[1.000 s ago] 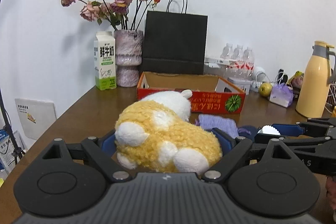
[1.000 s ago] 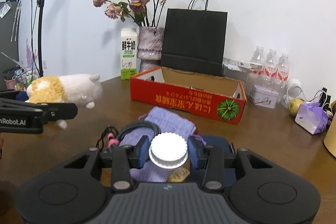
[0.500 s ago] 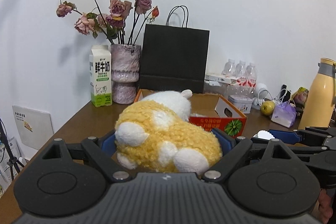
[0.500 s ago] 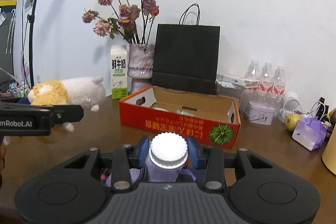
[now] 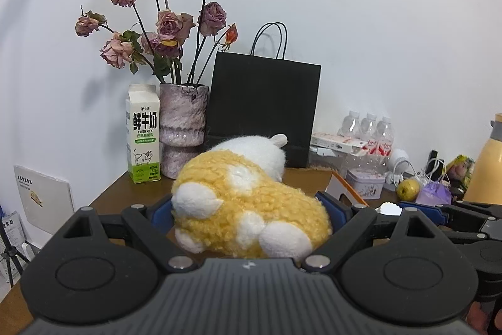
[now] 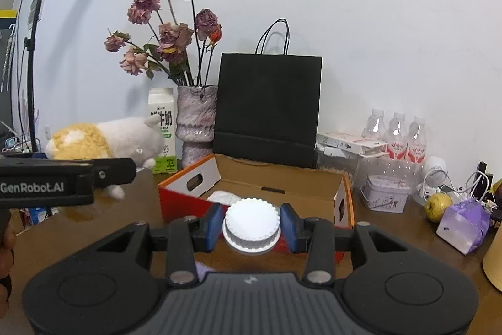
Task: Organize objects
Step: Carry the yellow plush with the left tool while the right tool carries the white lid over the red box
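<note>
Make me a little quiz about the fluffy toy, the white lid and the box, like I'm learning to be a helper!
1. True or false: the left gripper grips the yellow and white plush toy.
2. What does the right gripper hold? A) the pear B) the white ribbed cap of a bottle C) the milk carton
3. Fill in: the red cardboard box stands in front of the black paper ____.

Key:
1. True.
2. B; the pear and the milk carton stand untouched on the wooden table.
3. Bag.
</note>
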{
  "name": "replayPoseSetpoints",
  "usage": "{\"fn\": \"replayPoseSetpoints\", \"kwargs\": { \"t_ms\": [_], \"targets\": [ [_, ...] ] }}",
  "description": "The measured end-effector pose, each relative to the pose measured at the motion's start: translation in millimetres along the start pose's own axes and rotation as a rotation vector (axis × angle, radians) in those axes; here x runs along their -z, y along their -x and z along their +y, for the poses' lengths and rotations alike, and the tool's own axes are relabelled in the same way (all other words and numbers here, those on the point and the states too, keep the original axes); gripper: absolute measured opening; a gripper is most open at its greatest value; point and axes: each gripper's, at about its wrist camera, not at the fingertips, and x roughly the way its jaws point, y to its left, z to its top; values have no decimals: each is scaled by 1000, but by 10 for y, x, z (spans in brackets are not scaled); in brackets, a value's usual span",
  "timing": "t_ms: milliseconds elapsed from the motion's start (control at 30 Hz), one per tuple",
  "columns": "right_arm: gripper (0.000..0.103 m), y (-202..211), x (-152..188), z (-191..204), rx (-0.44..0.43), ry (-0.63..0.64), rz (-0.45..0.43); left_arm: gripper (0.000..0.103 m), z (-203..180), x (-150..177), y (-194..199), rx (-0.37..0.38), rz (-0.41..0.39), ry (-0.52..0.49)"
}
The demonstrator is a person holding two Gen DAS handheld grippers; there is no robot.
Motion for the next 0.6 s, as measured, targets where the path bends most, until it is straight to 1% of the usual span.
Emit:
{"fn": "replayPoseSetpoints", "kwargs": {
  "t_ms": [267, 333, 600],
  "targets": [
    [39, -296, -171, -83, -1, -27, -18, 91, -27, -129, -313, -13, 3, 18],
    [39, -384, -207, -113, -2, -35, -15, 91, -45, -160, -401, -15, 6, 11],
    [39, -722, -326, -236, -9, -61, -12, 91, -59, -282, -725, -17, -1, 44]
  ]
}}
